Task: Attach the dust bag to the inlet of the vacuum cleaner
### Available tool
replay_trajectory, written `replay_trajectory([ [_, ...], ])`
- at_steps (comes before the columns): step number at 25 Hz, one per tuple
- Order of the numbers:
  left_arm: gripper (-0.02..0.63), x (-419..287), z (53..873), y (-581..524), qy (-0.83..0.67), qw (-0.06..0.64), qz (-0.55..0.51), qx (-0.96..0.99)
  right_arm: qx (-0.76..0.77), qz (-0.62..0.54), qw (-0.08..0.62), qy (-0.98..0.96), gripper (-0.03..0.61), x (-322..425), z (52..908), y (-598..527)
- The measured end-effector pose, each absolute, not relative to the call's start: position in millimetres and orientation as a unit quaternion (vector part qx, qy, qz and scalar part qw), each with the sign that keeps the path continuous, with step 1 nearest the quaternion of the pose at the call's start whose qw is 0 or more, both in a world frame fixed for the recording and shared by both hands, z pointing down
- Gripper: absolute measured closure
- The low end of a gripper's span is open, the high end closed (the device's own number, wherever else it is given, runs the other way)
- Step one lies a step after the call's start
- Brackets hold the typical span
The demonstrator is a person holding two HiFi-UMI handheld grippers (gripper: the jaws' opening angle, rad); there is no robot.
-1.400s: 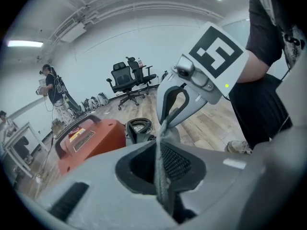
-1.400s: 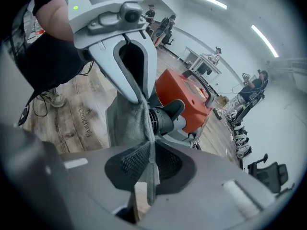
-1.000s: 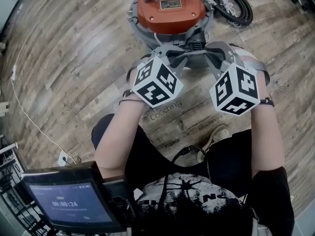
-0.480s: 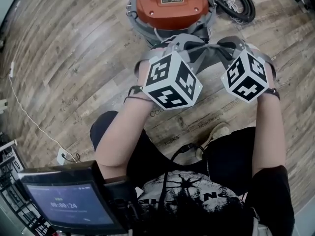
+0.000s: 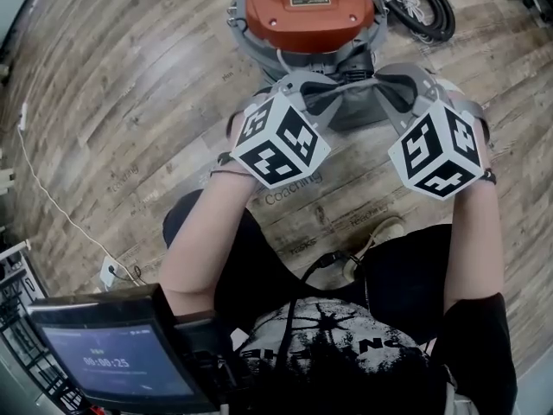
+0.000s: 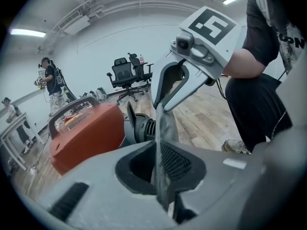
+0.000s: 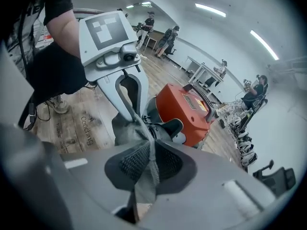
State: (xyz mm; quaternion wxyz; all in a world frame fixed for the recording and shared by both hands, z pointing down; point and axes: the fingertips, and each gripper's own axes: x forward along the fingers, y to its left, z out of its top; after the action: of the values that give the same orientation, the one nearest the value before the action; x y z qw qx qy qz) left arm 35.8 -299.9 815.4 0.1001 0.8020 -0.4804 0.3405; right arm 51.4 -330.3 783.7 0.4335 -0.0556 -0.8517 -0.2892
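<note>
The bag (image 6: 165, 133) is gray cloth. It is up in the air, pulled out long between the two grippers. In the head view its long way runs from side to side, across the near side of the vacuum (image 5: 307, 11). The middle of the bag sags down a little.

The vacuum sits on the wood floor (image 5: 130, 102). It has an orange top and a gray round body. Its black inlet (image 6: 144, 128) sticks out toward the person. The bag hangs just in front of the inlet. I cannot tell if the two touch.

The left gripper (image 6: 160, 166) holds one end of the bag. Its jaws are almost shut, with only the thin cloth squeezed between them. The cloth comes up out of the jaws as a flat strip and runs to the other gripper.

The right gripper (image 7: 149, 163) holds the other end. Its jaws are almost shut too, and they pinch a fold of the cloth. A bit of cloth hangs below the jaws.

Both grippers tip down toward the floor and point in at each other, so their tips are close together near the inlet.
</note>
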Motion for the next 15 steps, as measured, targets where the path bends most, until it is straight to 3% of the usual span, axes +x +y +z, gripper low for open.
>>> replay_trajectory([
  [15,0.576,37,790,-306,-0.494,0.077,0.312,0.808,-0.037,-0.271,0.44,-0.855,0.532,58,787,-339],
])
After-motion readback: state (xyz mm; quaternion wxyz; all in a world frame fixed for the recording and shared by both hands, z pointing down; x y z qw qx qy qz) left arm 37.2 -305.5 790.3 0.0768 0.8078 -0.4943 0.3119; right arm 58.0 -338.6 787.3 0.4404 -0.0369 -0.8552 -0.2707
